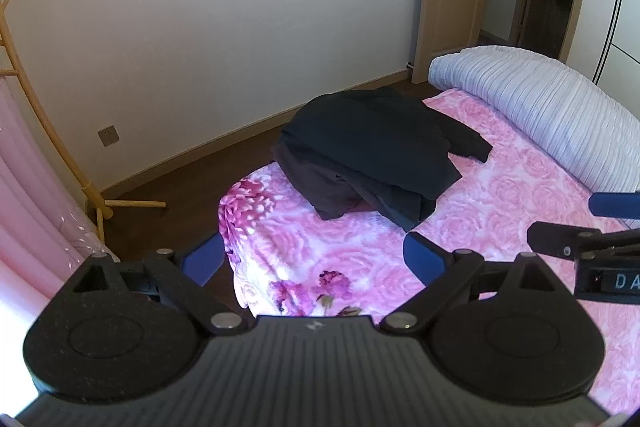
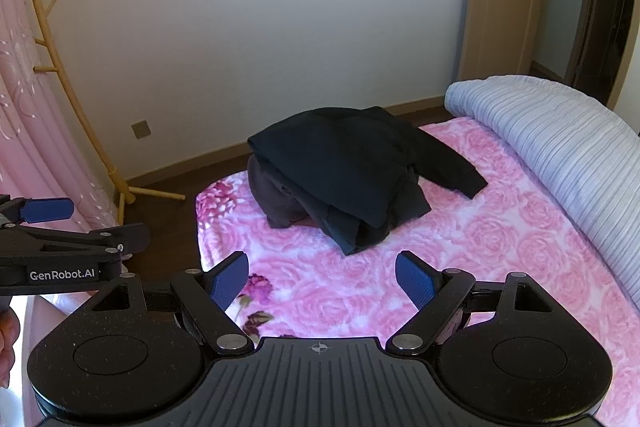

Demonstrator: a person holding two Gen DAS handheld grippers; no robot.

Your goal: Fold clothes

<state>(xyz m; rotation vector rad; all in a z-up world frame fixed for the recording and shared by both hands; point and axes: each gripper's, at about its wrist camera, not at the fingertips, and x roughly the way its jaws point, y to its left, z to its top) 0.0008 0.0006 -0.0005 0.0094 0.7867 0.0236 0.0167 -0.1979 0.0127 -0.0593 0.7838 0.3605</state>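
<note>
2 dark garments (image 1: 372,151) heaped, rumpled, on pink floral bedspread (image 1: 500,211).

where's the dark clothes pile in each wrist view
Left wrist: the pile sits centre frame, slightly right, on the pink bedspread near the bed's far corner.
Right wrist: the pile sits centre frame, at the same corner.
Shared landmark: the grey rolled quilt, right of the pile in both.
</note>
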